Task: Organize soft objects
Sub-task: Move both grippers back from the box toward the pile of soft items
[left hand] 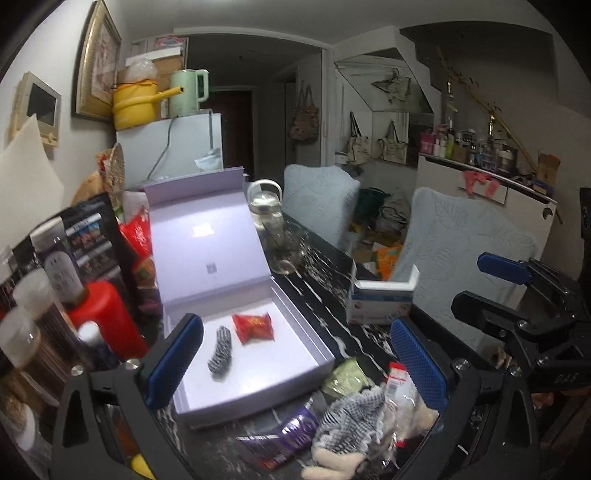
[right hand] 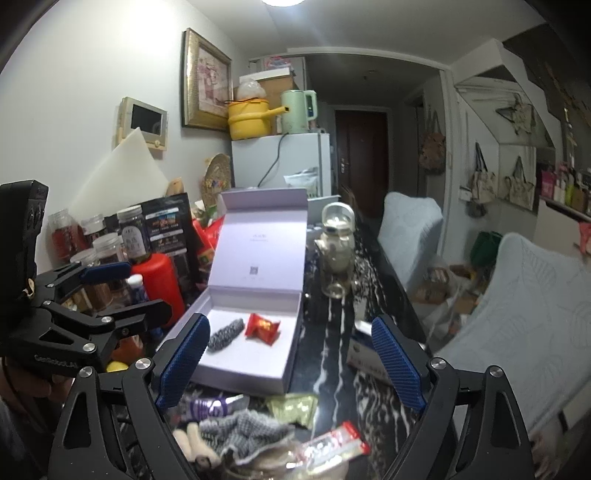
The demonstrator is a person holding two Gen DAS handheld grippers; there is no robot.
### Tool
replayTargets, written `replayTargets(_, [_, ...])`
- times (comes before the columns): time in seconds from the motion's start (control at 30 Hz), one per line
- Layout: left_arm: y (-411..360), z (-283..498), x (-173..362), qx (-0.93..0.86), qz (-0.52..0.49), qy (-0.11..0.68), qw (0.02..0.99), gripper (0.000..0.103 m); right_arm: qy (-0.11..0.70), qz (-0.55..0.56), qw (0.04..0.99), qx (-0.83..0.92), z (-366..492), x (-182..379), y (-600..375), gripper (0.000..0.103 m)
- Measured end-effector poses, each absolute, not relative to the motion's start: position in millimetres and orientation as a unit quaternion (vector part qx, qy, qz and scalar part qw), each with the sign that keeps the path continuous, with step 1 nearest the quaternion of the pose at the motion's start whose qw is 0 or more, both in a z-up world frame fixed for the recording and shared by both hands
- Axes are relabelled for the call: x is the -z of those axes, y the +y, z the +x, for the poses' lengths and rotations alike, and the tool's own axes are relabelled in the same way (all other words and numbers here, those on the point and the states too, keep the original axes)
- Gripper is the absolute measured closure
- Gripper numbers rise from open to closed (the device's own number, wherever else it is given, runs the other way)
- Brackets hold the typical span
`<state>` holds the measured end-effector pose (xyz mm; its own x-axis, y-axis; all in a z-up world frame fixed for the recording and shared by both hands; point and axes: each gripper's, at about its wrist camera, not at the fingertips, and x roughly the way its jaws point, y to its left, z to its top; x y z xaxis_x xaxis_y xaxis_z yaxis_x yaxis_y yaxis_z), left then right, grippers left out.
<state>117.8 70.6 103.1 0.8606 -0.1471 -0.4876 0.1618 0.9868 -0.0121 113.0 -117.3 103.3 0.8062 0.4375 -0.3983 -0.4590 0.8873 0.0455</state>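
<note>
With both grippers point(left hand: 295, 365) point(right hand: 290, 360) released and empty, approach the cloth point(right hand: 251, 430) at six o'clock slowly, then carry it into the box point(right hand: 255, 373).

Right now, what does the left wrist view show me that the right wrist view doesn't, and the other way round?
Only the left wrist view: the open top of the small white carton and the right gripper side-on. Only the right wrist view: the ceiling light and the left gripper side-on. Both: the open lilac box holding a rolled checked cloth and a red packet, plus the loose pile in front, both grippers open and empty.
</note>
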Motion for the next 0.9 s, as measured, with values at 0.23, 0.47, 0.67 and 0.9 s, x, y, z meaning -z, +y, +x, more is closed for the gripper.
replayTargets(0.23, [58, 110, -77, 0.101, 0.009, 0.278, 0.955, 0.0, 0.213, -0.023, 0.954, -0.211, 92, -76, -133, 0.009])
replayTargets(0.47, [45, 107, -47, 0.118, 0.013, 0.31, 0.943, 0.0, 0.248, 0.0, 0.947, -0.202, 86, -43, -148, 0.009])
replayTargets(0.67, [40, 112, -17, 0.132, 0.0, 0.344, 0.93, 0.0, 0.268, -0.005, 0.946, -0.183, 82, -16, -156, 0.009])
replayTargets(0.9, [34, 123, 15, 0.146, -0.015, 0.387, 0.91, 0.0, 0.291, -0.007, 0.938, -0.187, 79, 11, -158, 0.009])
